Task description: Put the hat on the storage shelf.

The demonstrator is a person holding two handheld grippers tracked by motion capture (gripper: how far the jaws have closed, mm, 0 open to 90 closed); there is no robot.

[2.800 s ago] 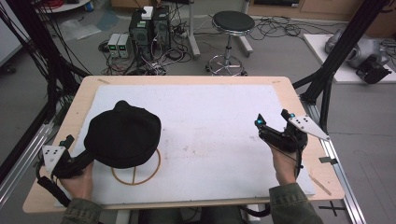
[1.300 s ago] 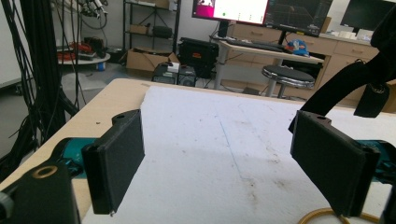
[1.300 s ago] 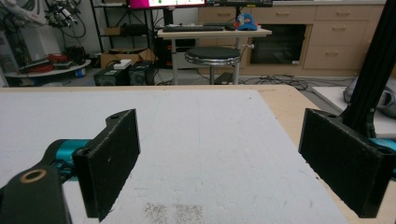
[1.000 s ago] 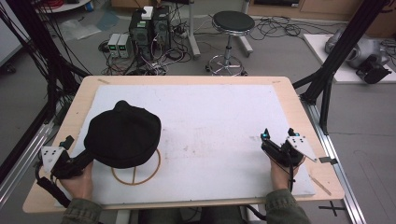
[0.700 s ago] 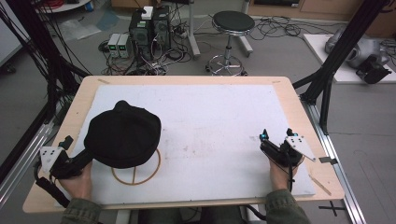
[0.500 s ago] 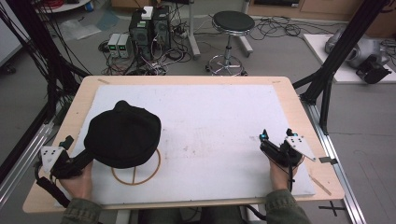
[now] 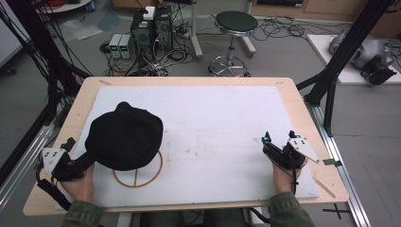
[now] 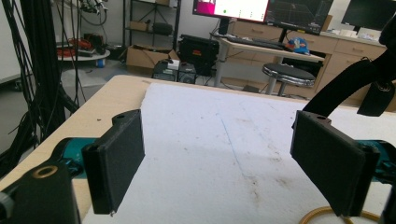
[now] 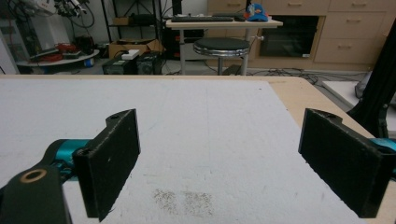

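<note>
High view first: a black cap (image 7: 124, 136) sits on the left half of the white mat (image 7: 222, 123), its crown domed up, covering the upper part of a tan wooden ring (image 7: 142, 177) with a crossbar that lies flat on the mat. Just beside the cap's lower-left edge comes the left gripper (image 7: 71, 163), held in the person's left hand (image 7: 81, 185) near the table's front corner; whether it touches the cap, I cannot tell from up here. Over to the left gripper view: jaws spread wide, nothing between them but bare mat, and a curve of the ring peeks in at bottom right. Across the mat, well apart from the cap, the right gripper (image 7: 279, 150) rests near the front right edge in the right hand (image 7: 283, 176). Right gripper view confirms it: jaws gaping, empty, mat beneath with a faint scuffed patch. Beyond the wooden table (image 7: 189, 81), a round black stool (image 7: 235, 21) stands among floor cables.
</note>
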